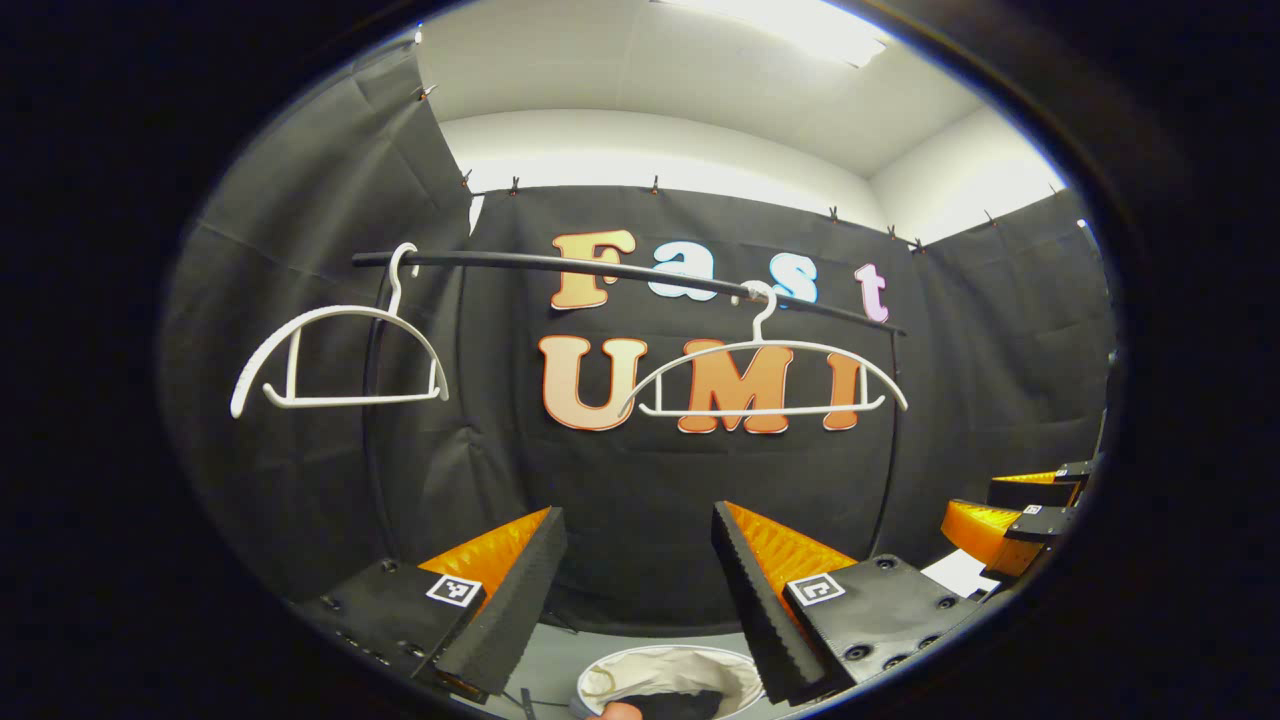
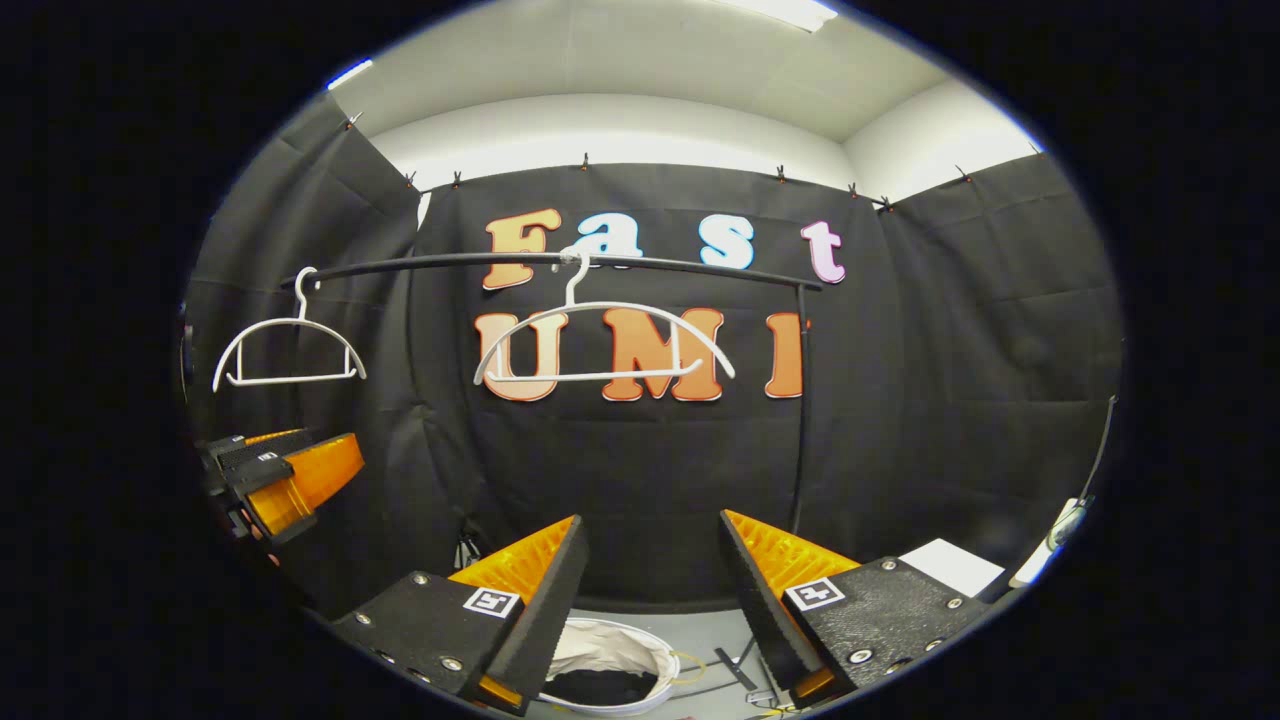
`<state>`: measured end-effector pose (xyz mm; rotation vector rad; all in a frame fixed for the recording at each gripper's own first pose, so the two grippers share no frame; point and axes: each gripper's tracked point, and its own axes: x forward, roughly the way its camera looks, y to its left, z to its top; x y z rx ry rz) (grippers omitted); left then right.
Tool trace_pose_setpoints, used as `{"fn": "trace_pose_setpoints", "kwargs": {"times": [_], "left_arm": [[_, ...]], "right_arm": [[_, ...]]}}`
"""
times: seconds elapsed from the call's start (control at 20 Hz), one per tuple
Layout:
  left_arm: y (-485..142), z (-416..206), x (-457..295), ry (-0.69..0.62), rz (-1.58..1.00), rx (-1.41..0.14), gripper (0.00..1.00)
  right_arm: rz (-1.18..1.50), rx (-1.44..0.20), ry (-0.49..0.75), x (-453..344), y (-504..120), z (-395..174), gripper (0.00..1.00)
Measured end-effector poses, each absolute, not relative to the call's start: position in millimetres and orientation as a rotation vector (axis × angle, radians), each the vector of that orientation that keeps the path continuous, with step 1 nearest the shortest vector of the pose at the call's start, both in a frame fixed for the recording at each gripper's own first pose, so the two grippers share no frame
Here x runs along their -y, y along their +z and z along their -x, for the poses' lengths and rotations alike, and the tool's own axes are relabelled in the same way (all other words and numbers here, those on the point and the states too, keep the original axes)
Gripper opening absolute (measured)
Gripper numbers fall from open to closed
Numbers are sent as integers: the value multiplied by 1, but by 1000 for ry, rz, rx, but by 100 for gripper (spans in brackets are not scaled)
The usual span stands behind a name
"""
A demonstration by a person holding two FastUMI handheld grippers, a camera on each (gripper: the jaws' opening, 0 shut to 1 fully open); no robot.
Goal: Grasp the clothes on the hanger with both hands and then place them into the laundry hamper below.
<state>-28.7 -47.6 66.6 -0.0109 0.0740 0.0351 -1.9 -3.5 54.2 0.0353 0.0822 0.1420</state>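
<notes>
black cloth forms the booth wall (image 1: 640, 500) behind a dark horizontal rail (image 1: 600, 268), with a white ceiling and a bright ceiling light (image 1: 790, 25) above. two white hangers hang from the rail by their hooks, both bare: the left hanger (image 1: 335, 365) near the rail's left end and the right hanger (image 1: 765, 380) farther along it, well apart from each other. in the right gripper view the same rail (image 2: 560, 262) carries the left hanger (image 2: 288, 350) and the right hanger (image 2: 603, 340), and a thin dark upright post (image 2: 800, 400) drops from the rail's right end.

left gripper (image 1: 640, 600): jaws apart, nothing between them, pointing toward the cloth wall below the hangers. right gripper (image 2: 655, 600): jaws likewise apart and holding nothing. the right gripper is also seen at the right edge of the left gripper view (image 1: 1020, 520), and the left gripper at the left edge of the right gripper view (image 2: 280, 480); the state of each is hard to read from there.

laundry hamper (image 1: 680, 665): a round, pale-lined basket on the grey floor (image 2: 700, 630), low in frame between and beneath the left gripper's fingers. clothes (image 1: 680, 705): a dark bundle lying inside the hamper. the right gripper view shows the hamper (image 2: 640, 655) with the dark clothes (image 2: 600, 688) resting at its bottom.
</notes>
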Motion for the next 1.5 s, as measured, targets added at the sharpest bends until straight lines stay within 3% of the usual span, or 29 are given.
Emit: {"fn": "trace_pose_setpoints", "kwargs": {"times": [0.05,0.2,0.25,0.3,0.35,0.4,0.45,0.5,0.6,0.65,0.7,0.75,0.9,0.95,1.0,1.05,1.1,1.5], "left_arm": [[72,33,45,28,29,-57,99],[82,39,36,14,42,-18,91],[85,41,35,11,37,-11,95],[89,42,32,9,28,0,95],[91,43,26,15,17,7,95],[91,43,24,12,12,6,96],[89,44,24,6,10,1,92],[89,45,22,4,9,-2,96],[89,46,17,-1,0,7,96],[89,48,16,-2,-5,13,96],[90,50,14,-5,-4,20,92],[90,49,15,-12,-2,21,96],[88,51,14,-20,-9,20,92],[89,52,15,-23,-11,21,92],[88,52,15,-25,-16,19,96],[88,52,16,-28,-21,19,96],[90,52,16,-30,-25,24,96],[89,47,13,-28,-15,30,97]], "right_arm": [[-39,-76,132,7,57,7,82],[-68,-62,106,16,68,24,82],[-64,-51,91,19,73,29,90],[-54,-40,78,22,77,33,91],[-42,-31,66,24,81,37,83],[-35,-23,53,26,84,39,92],[-34,-16,41,25,87,41,77],[-40,-10,34,24,88,44,86],[-55,-3,24,23,89,47,87],[-59,-4,17,24,88,49,80],[-60,-2,11,24,87,51,88],[-58,-4,12,23,86,52,89],[-53,-12,15,19,81,54,90],[-49,-12,12,18,81,53,99],[-47,-17,12,17,79,52,90],[-48,-17,18,14,79,52,99],[-49,-16,24,11,80,50,91],[-43,2,43,0,76,44,91]]}}
